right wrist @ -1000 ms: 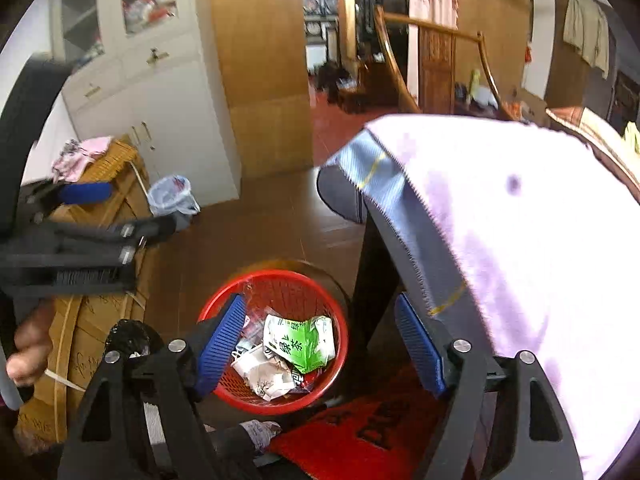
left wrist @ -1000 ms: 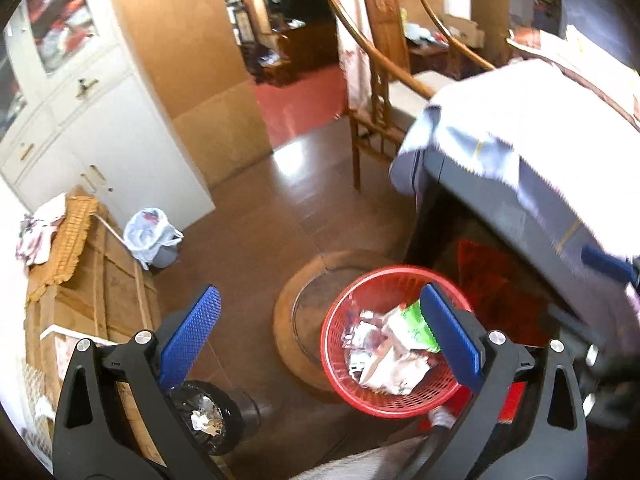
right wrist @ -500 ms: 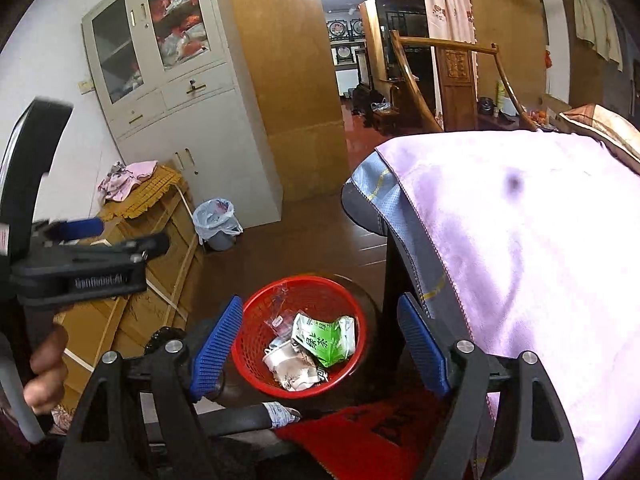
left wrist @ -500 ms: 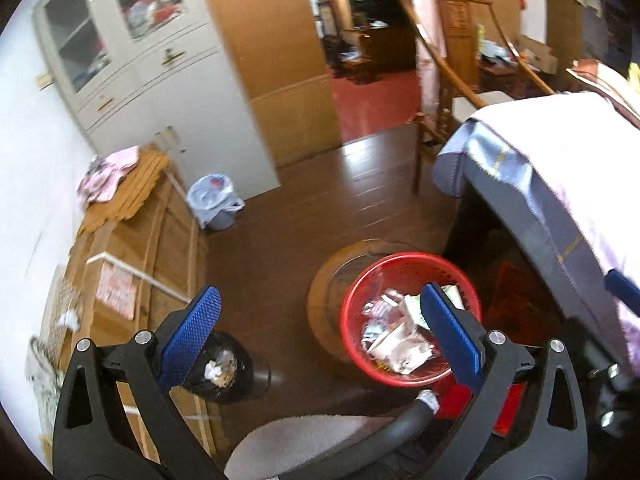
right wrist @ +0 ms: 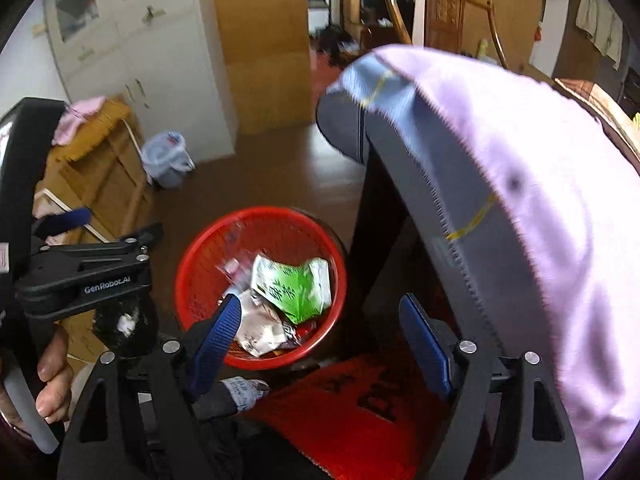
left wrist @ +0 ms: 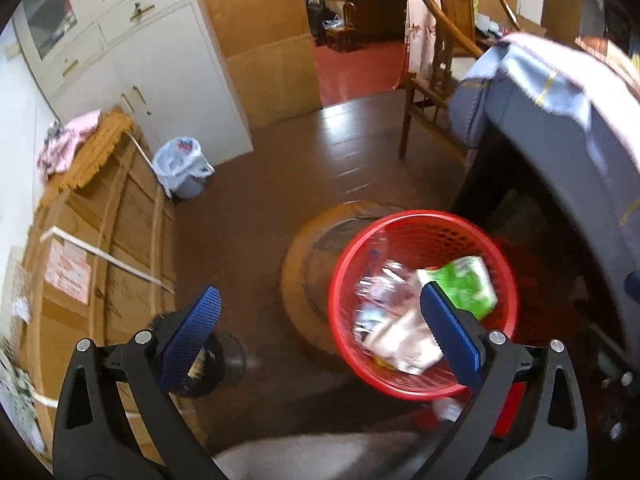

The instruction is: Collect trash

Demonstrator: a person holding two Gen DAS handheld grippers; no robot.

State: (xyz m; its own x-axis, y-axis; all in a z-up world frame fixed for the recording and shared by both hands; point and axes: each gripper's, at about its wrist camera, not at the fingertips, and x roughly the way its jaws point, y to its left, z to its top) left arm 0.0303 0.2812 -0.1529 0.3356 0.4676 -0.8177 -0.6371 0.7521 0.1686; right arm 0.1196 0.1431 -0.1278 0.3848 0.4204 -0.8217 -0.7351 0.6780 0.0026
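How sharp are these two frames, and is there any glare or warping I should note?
Left wrist: trash in the red basket is motion-smeared, floor shows window glare, fisheye bends the cabinet. Right wrist: the cloth's edge is smeared, green packet readable, corners vignetted.

red plastic mesh basket (left wrist: 424, 224), glossy wooden floor (left wrist: 280, 168), crinkled paper wrappers (right wrist: 260, 328)

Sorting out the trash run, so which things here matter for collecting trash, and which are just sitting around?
For the job:
red basket
green packet
crumpled wrappers
bag-lined bin

Just lying about:
wooden chair
white cabinet
pink cloth
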